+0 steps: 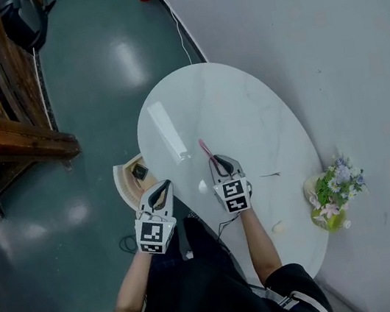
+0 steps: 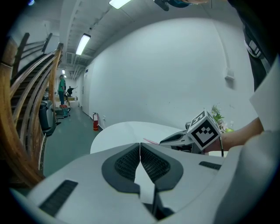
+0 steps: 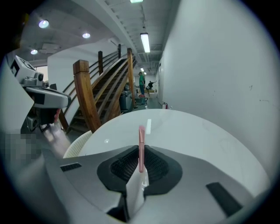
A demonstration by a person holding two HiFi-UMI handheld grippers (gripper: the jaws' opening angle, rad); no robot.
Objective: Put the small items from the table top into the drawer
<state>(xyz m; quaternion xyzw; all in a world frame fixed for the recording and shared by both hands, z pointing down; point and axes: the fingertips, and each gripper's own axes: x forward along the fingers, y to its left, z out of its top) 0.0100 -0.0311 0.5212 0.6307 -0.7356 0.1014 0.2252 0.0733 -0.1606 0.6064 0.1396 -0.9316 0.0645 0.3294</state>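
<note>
The right tongs (image 1: 218,161) are gripping a thin pink stick (image 3: 141,140) over the desk (image 1: 246,105) while the left tongs (image 1: 161,190) are hanging pressed together on nothing by the open drawer (image 1: 122,185) (one dark item (image 1: 139,172) already lying inside), and a small white bit (image 1: 202,186) is waiting on top.

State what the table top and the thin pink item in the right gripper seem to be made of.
Table top: glossy white stone or marble-look laminate; it mirrors lights and shows faint grey veins.
Thin pink item: probably smooth plastic, evenly coloured; too small to be sure.
</note>
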